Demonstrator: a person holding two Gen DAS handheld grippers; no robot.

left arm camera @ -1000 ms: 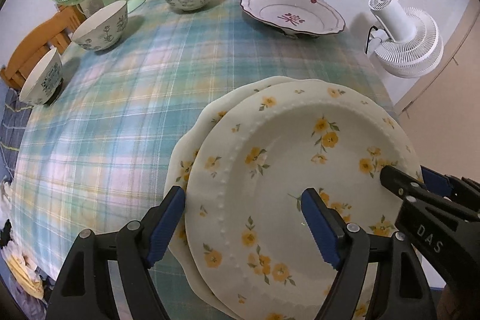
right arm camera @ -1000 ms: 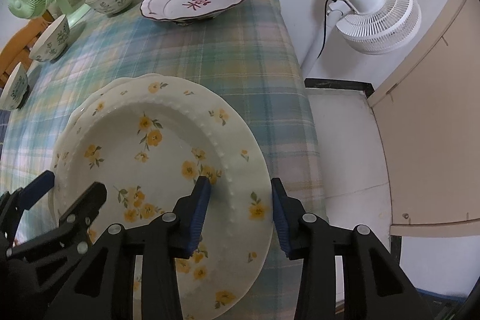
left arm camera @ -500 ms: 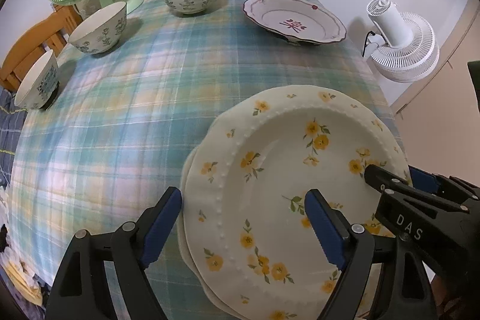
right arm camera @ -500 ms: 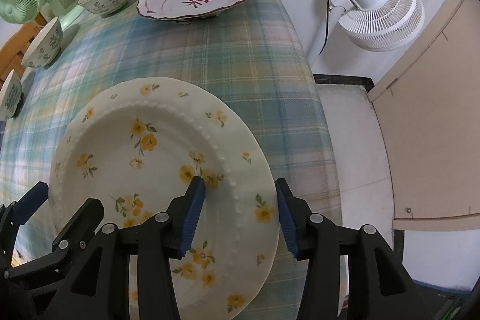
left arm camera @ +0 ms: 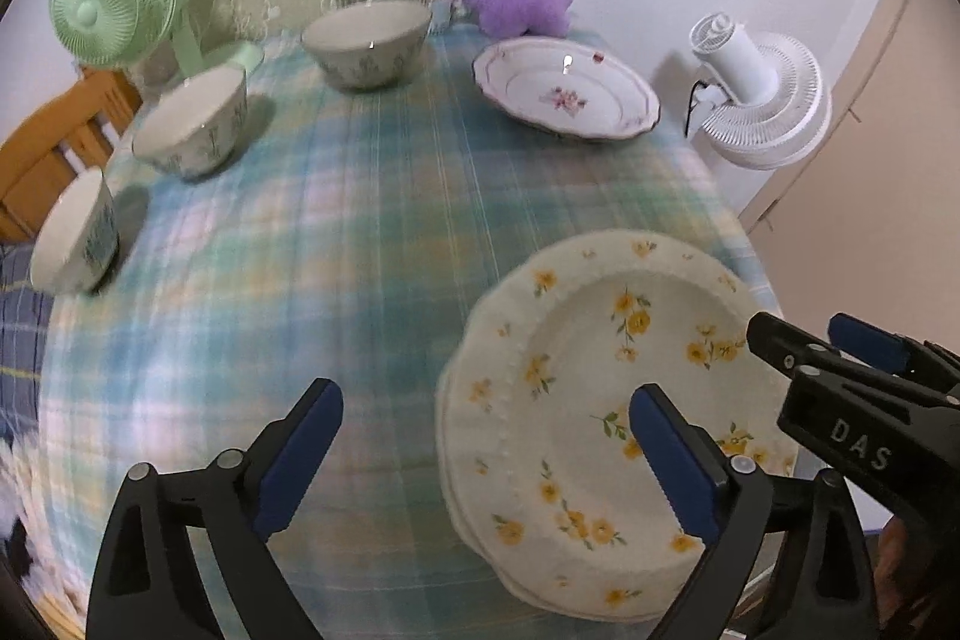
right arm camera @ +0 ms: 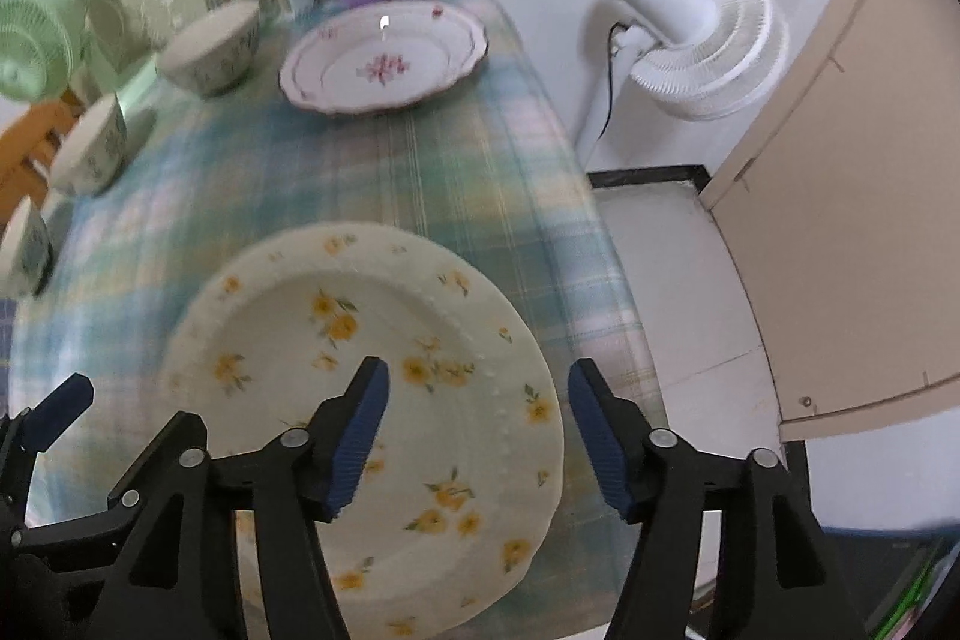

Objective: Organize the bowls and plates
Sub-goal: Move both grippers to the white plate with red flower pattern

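With the yellow-flowered plate (left arm camera: 600, 400) lying stacked on its twin at the surface's (left arm camera: 360, 250) near right corner, the left gripper (left arm camera: 486, 436) and right gripper (right arm camera: 474, 436) hang above it, jaws opening and empty, so the pink-flowered plate (left arm camera: 567, 94) beyond looks due next.

Both wrist views steep-down, close, share yellow-flowered plates (left arm camera: 600, 388) (right arm camera: 384, 400).
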